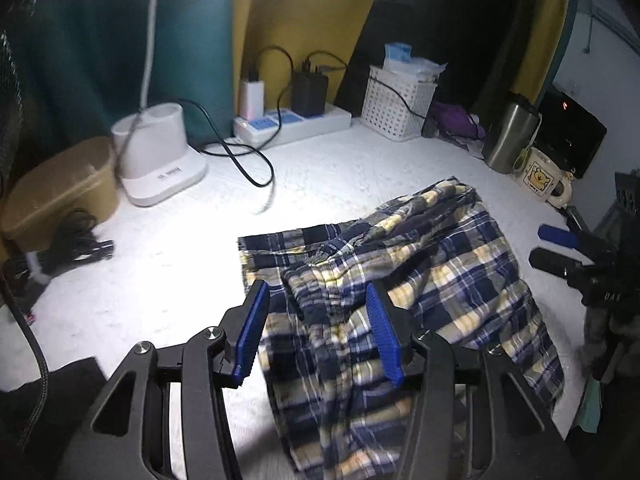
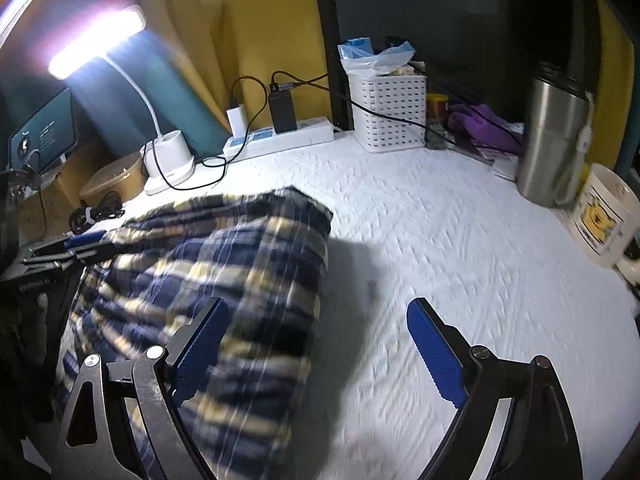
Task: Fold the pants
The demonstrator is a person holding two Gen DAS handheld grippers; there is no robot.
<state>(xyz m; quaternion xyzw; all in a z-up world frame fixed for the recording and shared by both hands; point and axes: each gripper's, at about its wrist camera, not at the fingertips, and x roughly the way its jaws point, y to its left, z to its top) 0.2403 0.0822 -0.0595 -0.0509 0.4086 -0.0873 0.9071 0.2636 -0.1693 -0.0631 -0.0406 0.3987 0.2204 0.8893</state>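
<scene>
The plaid pants, navy, white and yellow, lie bunched on the white padded surface. My left gripper is open above their near-left part, with cloth showing between the blue pads but not pinched. In the right wrist view the pants lie left of centre, blurred. My right gripper is wide open; its left pad overlaps the pants' right edge, its right pad is over bare surface. The right gripper's blue fingers also show at the right edge of the left wrist view.
At the back stand a white lamp base, a power strip with chargers, a white basket, a steel tumbler and a bear mug. A brown box and coiled cable sit at the left.
</scene>
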